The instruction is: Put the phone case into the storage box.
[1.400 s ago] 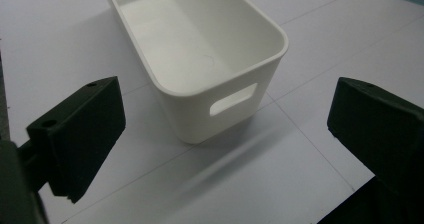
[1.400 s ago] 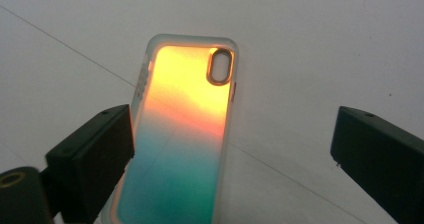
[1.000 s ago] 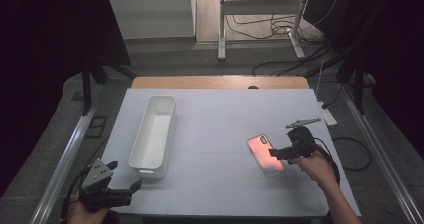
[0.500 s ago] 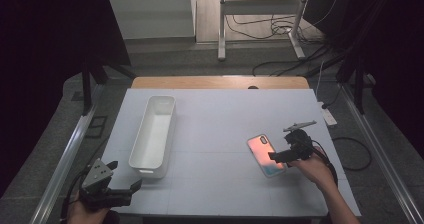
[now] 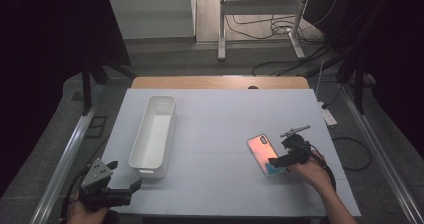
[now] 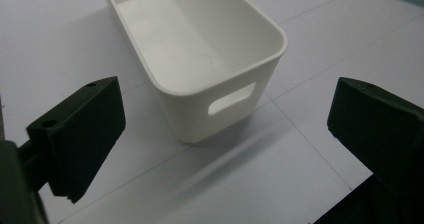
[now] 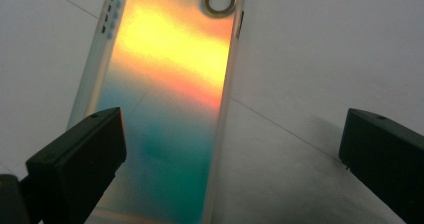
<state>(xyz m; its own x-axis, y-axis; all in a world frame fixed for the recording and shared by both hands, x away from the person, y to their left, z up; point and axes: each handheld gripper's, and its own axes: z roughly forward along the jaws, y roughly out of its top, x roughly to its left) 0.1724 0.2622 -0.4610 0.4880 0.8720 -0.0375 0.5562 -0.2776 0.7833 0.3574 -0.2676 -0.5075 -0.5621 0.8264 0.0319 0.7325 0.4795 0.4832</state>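
Observation:
An iridescent orange-and-teal phone case (image 5: 262,153) lies flat on the white table (image 5: 220,124), right of centre. My right gripper (image 5: 281,153) hovers open at the case's near right end. In the right gripper view the case (image 7: 165,94) runs away from me, its left edge behind the left jaw, and the right gripper (image 7: 230,154) straddles its near end without touching it. A long white bin (image 5: 154,134) stands empty at the left. My left gripper (image 5: 123,175) sits open near the table's front left corner, facing the bin's handle end (image 6: 232,98); the left gripper (image 6: 225,134) holds nothing.
A thin grey pen-like tool (image 5: 295,130) lies just beyond the right gripper. A white power strip (image 5: 328,117) sits by the table's right edge. A wooden strip (image 5: 220,82) borders the far side. Cables cross the floor behind.
My right gripper has shifted slightly toward the person and left, closer to the case's near end. The left gripper and the bin have not moved.

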